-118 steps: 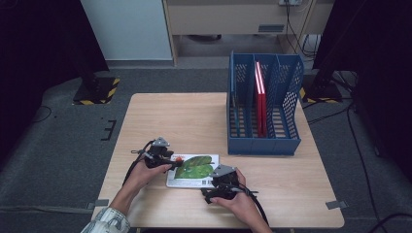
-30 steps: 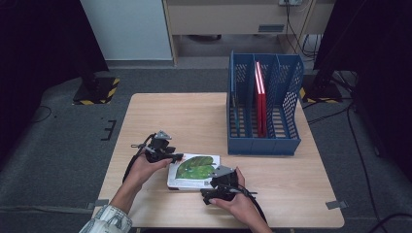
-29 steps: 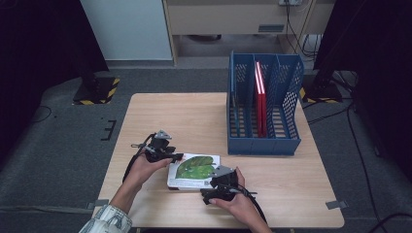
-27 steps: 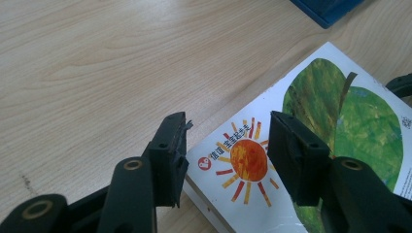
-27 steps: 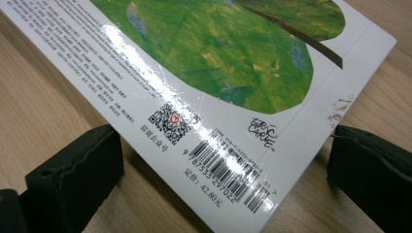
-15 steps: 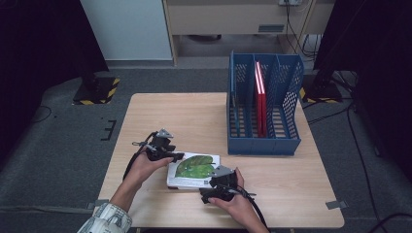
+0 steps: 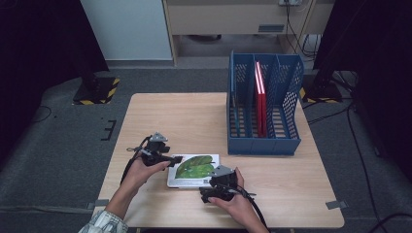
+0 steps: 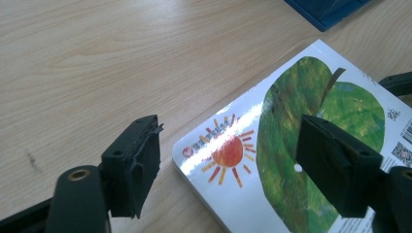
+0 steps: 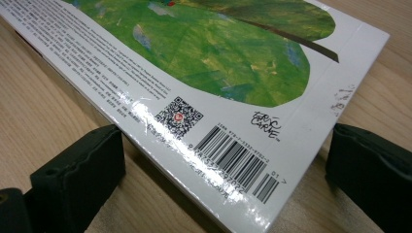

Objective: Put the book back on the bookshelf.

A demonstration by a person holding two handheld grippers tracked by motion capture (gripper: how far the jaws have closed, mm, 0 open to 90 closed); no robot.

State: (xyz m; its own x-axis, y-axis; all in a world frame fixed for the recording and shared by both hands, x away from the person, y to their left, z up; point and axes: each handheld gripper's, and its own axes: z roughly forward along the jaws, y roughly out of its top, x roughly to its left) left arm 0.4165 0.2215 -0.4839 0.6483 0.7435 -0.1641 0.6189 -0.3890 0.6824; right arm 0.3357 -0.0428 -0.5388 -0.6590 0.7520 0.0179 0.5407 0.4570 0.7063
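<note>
A picture book (image 7: 193,170) with a green leaf and a sun on its cover lies on the wooden table (image 7: 194,116) near the front edge. My left gripper (image 7: 171,158) is at the book's left corner. In the left gripper view its jaws have just been opening and now stand apart (image 8: 233,174), one over bare wood and one above the cover (image 8: 272,145), with no pad pressing on it. My right gripper (image 7: 214,188) is at the near right corner. There the barcode corner (image 9: 233,155) sits between its wide-apart jaws (image 9: 223,170).
A blue mesh file rack (image 7: 265,111) stands at the back right of the table with red books (image 7: 261,97) upright in its middle slot. Bare tabletop stretches behind and left of the book. Cables trail from both grippers toward the person.
The left gripper's jaws have spread apart at the book's left corner, and the left hand has shifted slightly. The right hand and the book have stayed in place.
</note>
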